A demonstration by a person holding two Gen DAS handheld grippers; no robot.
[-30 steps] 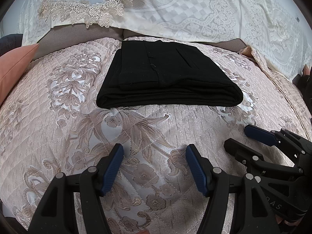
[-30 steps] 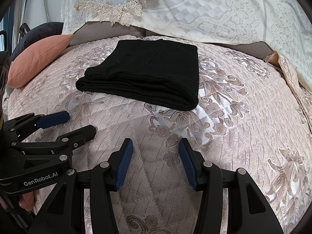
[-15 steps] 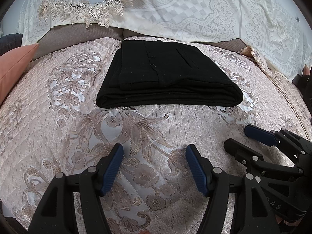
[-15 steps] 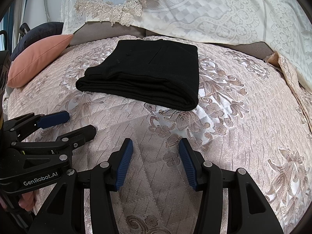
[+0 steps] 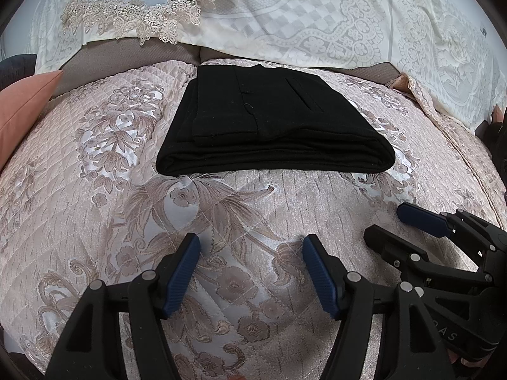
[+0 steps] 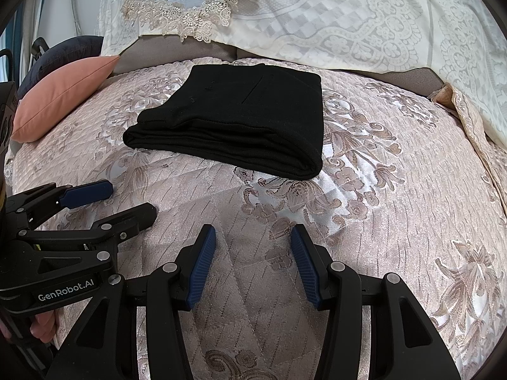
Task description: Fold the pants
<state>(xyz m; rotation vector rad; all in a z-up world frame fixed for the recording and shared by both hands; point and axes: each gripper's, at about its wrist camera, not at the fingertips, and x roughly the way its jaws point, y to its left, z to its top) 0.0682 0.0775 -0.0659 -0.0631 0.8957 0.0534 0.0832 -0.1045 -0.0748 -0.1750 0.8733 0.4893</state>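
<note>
Neatly folded into a thick rectangular bundle: black fabric pants (image 5: 272, 117), lying flat on the pale pink quilted bedspread with shiny floral embroidery (image 5: 221, 215), toward its far edge and just in front of the grey-brown upholstered backrest (image 5: 133, 53). Several stacked layers visible along the near fold, a slit pocket and a seam showing on the top face. Nothing resting on the bundle, nothing touching it.

Nearer the camera, well apart from the pants: black left gripper with blue ribbed pads (image 5: 250, 247), fingers spread wide, only bedspread between them. Beside it, to its right in the left wrist view, black right gripper with matching blue pads (image 6: 253, 237), likewise parted, bare quilt in the gap, no cloth pinched. Both tilted down toward the bed surface, side by side, neither in contact with the pants. From the right wrist view, the left gripper seen side-on at lower left, a "GenRobot.AI" label on its body, a few fingertips of the person's hand (image 6: 41, 329) showing beneath it.

Behind the backrest: cream lace-patterned cover (image 5: 332, 22) draped over the top, with a light blue quilted cloth edged in beige lace (image 5: 133, 3) laid over its left part. At the far left, resting against the backrest: salmon-pink cushion (image 6: 63, 95), with a dark navy rounded shape (image 6: 66, 50) behind it, too little visible to identify.
</note>
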